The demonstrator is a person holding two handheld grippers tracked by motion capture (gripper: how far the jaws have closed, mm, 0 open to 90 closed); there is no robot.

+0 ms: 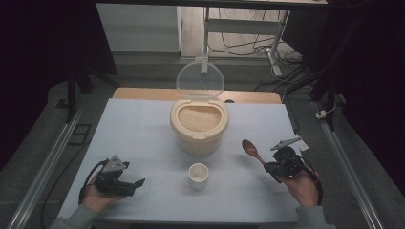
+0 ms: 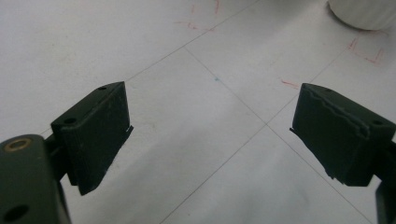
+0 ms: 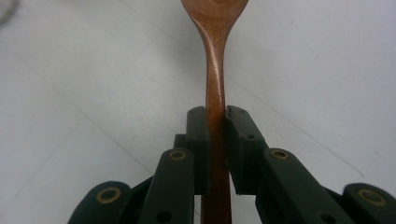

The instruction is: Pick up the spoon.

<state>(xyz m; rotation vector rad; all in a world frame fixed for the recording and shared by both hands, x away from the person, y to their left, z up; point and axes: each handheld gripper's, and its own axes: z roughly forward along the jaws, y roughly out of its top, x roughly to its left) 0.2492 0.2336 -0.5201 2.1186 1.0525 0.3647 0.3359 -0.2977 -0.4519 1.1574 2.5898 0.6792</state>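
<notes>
Over table [image 1: 143, 129], spoon [image 1: 251, 150] points up-left.

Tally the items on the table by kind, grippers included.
Rice container, lid open: 1
White cup: 1
Wooden spoon: 1
Grippers: 2, the left gripper and the right gripper
Total: 5

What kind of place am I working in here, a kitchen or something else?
Probably a lab or recording bench, not a kitchen: a white table sheet with pen-drawn grid lines and red marks, loose cables on the floor behind, and metal rails alongside the table.
</notes>
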